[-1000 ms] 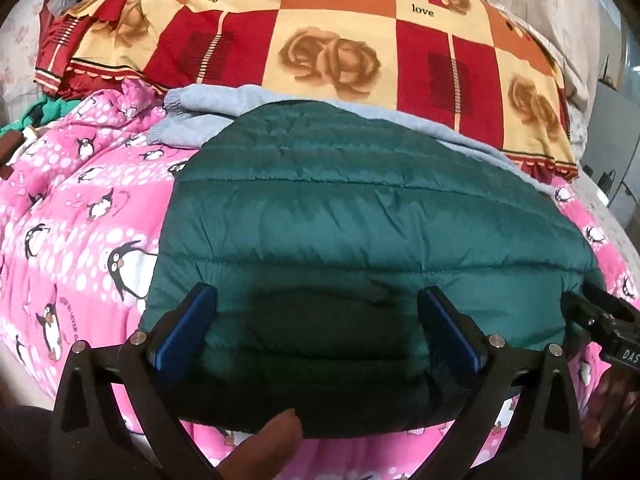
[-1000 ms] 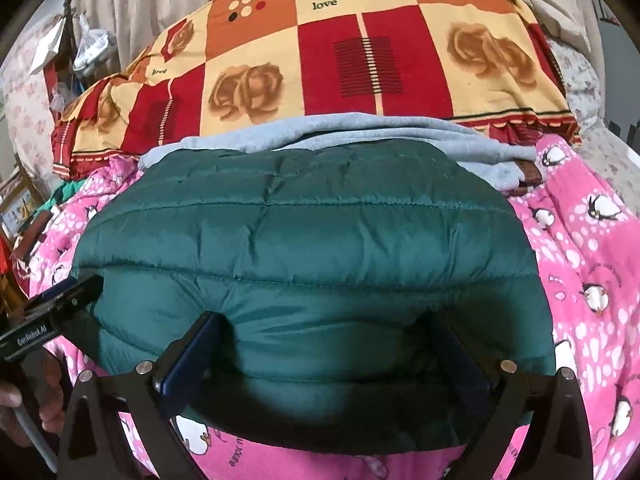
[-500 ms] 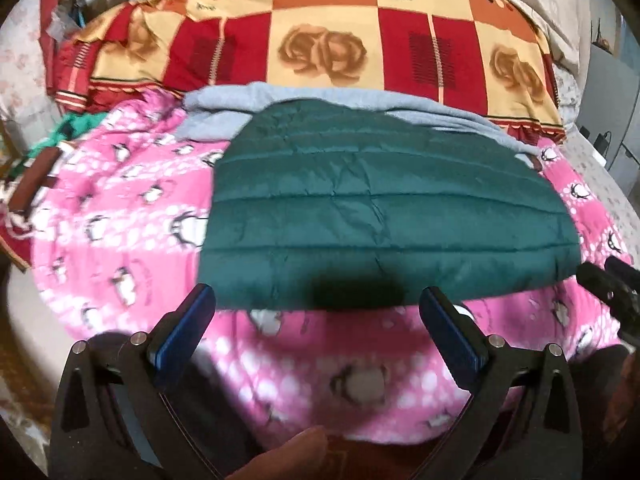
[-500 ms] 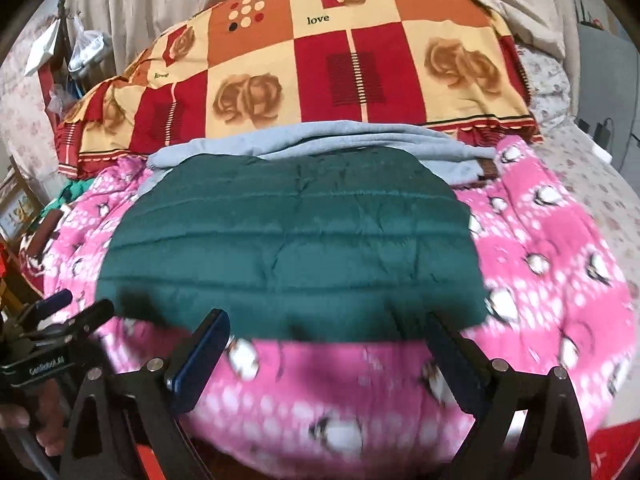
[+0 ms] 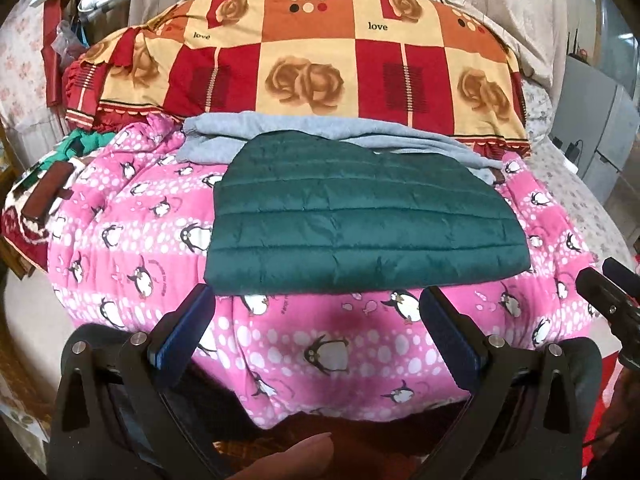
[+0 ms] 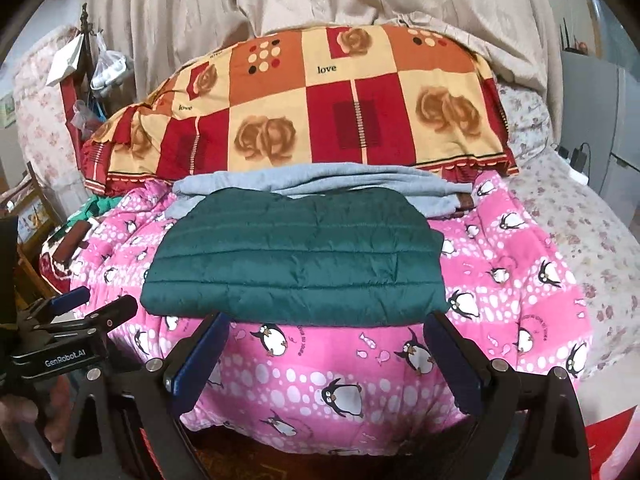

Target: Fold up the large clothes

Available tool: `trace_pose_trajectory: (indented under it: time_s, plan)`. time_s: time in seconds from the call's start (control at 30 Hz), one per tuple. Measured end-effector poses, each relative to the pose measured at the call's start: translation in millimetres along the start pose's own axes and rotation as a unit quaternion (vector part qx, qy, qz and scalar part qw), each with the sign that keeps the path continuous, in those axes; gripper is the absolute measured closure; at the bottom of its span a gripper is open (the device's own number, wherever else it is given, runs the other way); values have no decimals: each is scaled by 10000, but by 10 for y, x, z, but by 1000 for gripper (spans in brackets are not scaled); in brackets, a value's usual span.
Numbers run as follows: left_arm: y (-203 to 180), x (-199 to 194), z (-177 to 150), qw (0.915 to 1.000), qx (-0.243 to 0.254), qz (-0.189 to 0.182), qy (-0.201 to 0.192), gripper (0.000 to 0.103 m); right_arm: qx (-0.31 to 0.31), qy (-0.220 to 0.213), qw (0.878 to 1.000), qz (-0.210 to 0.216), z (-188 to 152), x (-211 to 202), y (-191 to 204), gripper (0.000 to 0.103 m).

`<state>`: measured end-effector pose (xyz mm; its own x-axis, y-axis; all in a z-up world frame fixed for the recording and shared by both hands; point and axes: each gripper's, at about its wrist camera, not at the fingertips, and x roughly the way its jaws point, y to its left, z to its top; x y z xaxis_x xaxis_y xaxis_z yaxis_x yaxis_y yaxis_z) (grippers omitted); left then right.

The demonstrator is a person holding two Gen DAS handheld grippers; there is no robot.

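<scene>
"love" on the quilt point(image 6: 320, 120); "genrobot.ai" on the left gripper point(image 6: 92, 304).

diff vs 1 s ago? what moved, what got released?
Both the left hand-held gripper and the right hand-held gripper backed up and away from the green quilted jacket, whose near edge had sat between their open jaws; now they are clear of it. The jacket stays folded on the pink penguin blanket, over the grey garment.

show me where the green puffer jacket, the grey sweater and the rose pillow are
green puffer jacket point(image 6: 296, 256), right wrist view, middle of its quilted top.
grey sweater point(image 6: 320, 178), right wrist view, folded edge behind the jacket.
rose pillow point(image 5: 304, 80), left wrist view, central rose print.
</scene>
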<state>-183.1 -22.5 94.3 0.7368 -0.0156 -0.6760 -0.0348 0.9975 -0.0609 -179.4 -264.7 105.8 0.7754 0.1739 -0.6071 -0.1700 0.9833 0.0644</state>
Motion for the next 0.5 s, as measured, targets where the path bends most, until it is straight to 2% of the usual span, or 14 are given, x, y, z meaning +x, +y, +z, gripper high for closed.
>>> trace_pose_trajectory:
  time_s: [0.5]
  plan:
    - [-89, -71, -18, 9999, 153, 51, -61, 1, 104, -10, 9999, 4, -73, -51, -62, 6]
